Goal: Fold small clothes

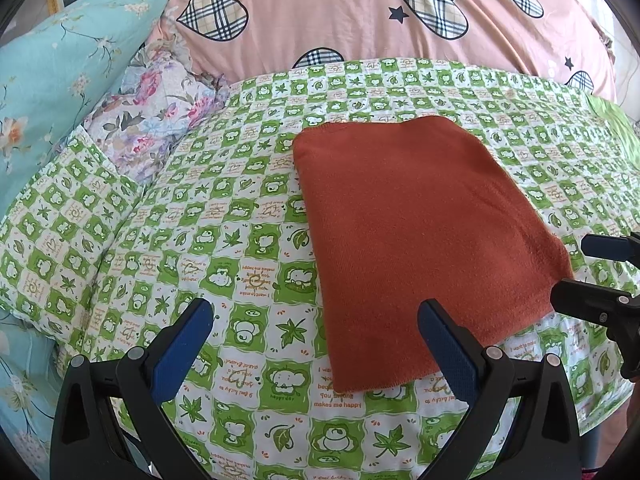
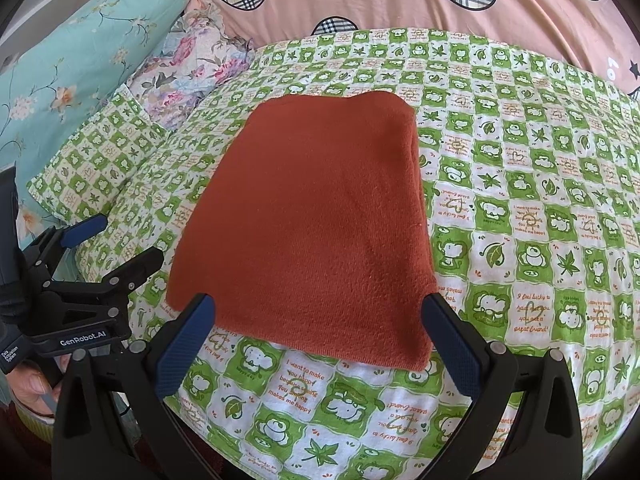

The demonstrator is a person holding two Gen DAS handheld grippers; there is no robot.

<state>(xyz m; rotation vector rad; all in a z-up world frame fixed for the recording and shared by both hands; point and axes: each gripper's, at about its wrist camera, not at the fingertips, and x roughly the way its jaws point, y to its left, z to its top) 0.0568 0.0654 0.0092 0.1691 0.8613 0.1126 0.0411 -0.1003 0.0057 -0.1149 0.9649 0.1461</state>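
A rust-orange cloth (image 1: 420, 240) lies folded flat in a rough rectangle on the green-and-white checked bedsheet (image 1: 224, 248). It also shows in the right wrist view (image 2: 316, 220). My left gripper (image 1: 316, 332) is open and empty, just short of the cloth's near-left edge. My right gripper (image 2: 316, 328) is open and empty, its fingers astride the cloth's near edge without gripping it. The right gripper also shows at the right edge of the left wrist view (image 1: 596, 272), and the left gripper shows at the left of the right wrist view (image 2: 112, 240).
A pink quilt with plaid hearts (image 1: 340, 16) is heaped at the back. A turquoise floral pillow (image 1: 52, 68), a purple floral pillow (image 1: 156, 116) and a green checked pillow (image 1: 56, 232) lie at the left. The bed's edge is at the bottom right.
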